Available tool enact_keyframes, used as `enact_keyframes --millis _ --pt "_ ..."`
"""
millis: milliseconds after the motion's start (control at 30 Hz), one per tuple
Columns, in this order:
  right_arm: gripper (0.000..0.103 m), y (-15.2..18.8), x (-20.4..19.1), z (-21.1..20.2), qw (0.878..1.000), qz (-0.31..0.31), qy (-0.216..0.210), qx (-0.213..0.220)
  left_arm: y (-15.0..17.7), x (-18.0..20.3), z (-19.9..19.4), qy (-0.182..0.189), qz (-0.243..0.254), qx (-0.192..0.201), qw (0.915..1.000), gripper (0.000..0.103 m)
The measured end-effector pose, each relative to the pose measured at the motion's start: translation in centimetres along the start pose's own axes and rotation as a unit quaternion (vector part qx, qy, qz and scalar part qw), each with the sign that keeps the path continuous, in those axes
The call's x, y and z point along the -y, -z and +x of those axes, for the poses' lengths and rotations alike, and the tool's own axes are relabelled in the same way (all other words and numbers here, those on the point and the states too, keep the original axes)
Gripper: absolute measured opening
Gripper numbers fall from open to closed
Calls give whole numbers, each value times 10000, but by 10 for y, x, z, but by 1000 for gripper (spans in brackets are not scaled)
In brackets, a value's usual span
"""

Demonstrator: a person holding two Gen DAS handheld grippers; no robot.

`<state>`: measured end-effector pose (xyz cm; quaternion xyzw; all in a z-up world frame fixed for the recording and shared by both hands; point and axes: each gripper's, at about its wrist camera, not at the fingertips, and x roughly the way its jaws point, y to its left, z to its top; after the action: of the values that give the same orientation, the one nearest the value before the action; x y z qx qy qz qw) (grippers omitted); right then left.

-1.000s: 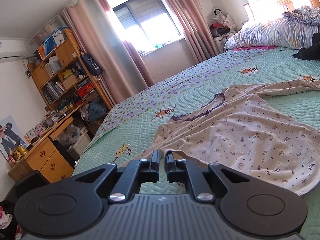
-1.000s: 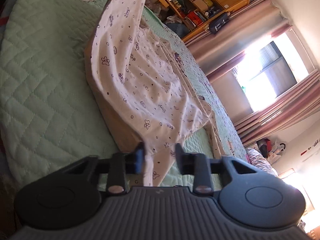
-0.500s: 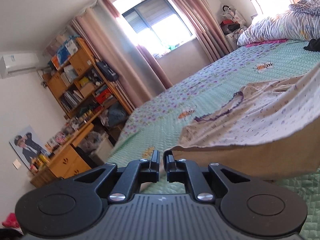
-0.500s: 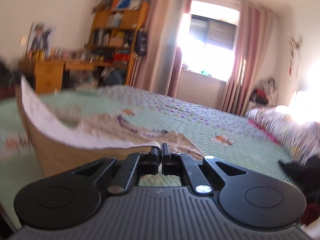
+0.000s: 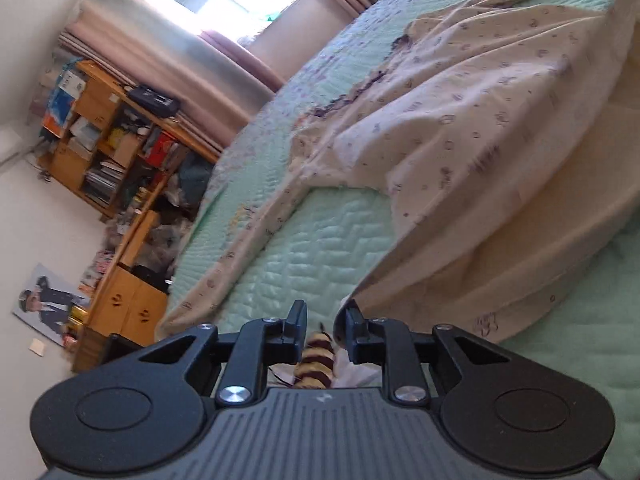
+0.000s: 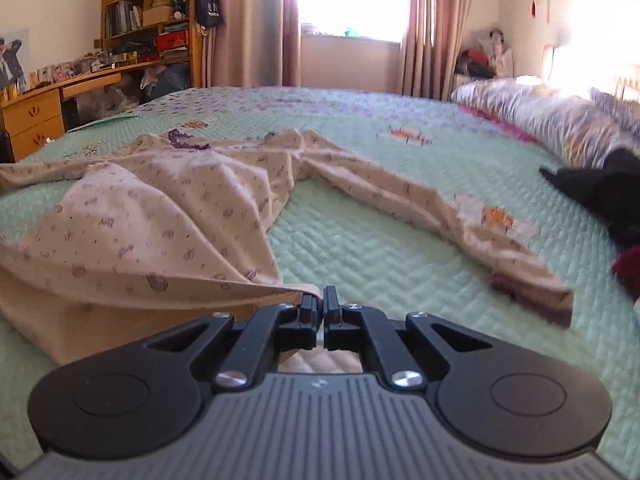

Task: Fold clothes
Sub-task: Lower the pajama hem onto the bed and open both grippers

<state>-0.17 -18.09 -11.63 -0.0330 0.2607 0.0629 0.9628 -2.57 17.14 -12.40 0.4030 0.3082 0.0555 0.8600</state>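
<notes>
Since half a second ago the left hand-held gripper [image 5: 323,322] has opened and rolled to one side; its jaws were nearly shut on the hem then, and now stand apart with no cloth between them. We see only the bee print of the bed quilt [image 5: 320,248] in the gap. The garment's hem, lifted off the bed in both earlier views, now sags lower.

The right hand-held gripper [image 6: 323,307] is closed to a thin slit, and the hem corner of the printed garment [image 6: 168,216] runs straight into its fingertips. We judge it pinched there, though the cloth inside the slit is hidden.

Position of garment: spread on the green quilt, hem end near us, purple-trimmed neckline [image 6: 188,142] at the far end. One long sleeve [image 6: 440,216] trails out to the right, ending in a dark cuff. A black item [image 6: 600,188] lies further right, apart from it.

Key relation: the garment's long axis runs near to far, away from both grippers. From the left gripper, the raised hem edge [image 5: 460,280] sits just right of its right finger, close but not held. The right gripper is the only one with cloth, so any further fold hinges on that corner.
</notes>
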Motion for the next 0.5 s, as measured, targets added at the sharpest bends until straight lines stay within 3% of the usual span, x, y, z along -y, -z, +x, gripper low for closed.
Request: enact_keyframes --millis 167,267,367,500 --pt "3 -40 10 -26 9971 551 -480 227 -16 -57 -62 211 -385 524 9977 23" --pt "3 -65 18 -40 9908 1018 -827 342 -38 -86 -81 -173 -340 844 9957 24" --pt "3 -82 24 -44 9854 1331 -980 408 -52 -94 -57 -384 -461 716 9956 31" --pt "3 -54 13 23 9971 733 -189 42 -50 -50 19 -113 -376 10 9992 31"
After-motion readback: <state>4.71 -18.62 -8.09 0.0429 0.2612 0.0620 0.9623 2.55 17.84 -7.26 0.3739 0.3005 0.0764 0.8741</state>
